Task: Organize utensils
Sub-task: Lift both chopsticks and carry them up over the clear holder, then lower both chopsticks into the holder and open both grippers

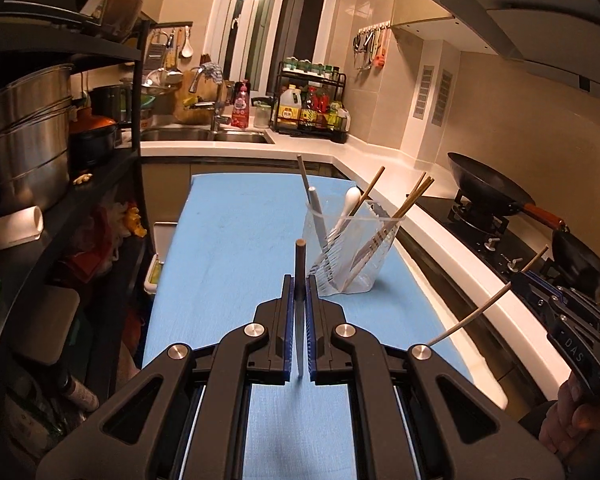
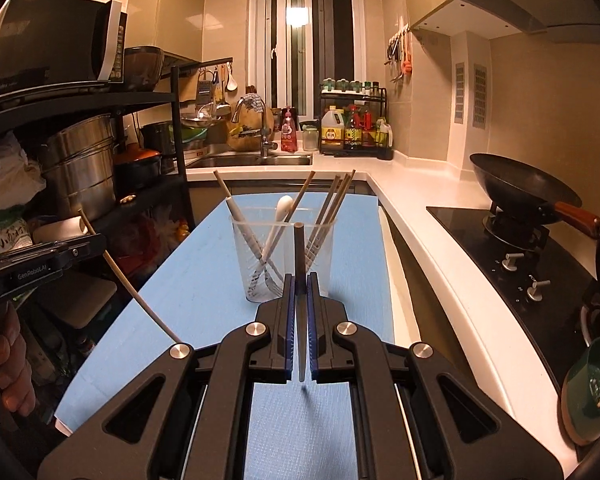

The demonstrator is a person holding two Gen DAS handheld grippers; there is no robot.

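A clear plastic cup [image 1: 354, 248] [image 2: 284, 256] stands on the blue mat [image 1: 236, 240] [image 2: 204, 264], holding several chopsticks, a white spoon [image 1: 350, 200] [image 2: 281, 210] and forks. My left gripper [image 1: 299, 284] is shut on a chopstick [image 1: 300, 264] that points forward, left of the cup. My right gripper [image 2: 300, 282] is shut on another chopstick [image 2: 299, 252], just in front of the cup. Each gripper shows in the other's view with its chopstick: the right one [image 1: 540, 284] and the left one [image 2: 60, 252].
A black shelf rack with steel pots [image 1: 32, 136] [image 2: 80, 168] stands on the left. A white counter [image 1: 432, 216] with a gas hob and a black wok [image 1: 488, 188] [image 2: 520, 184] runs along the right. The sink [image 1: 204, 134] and a bottle rack [image 2: 356, 128] are at the back.
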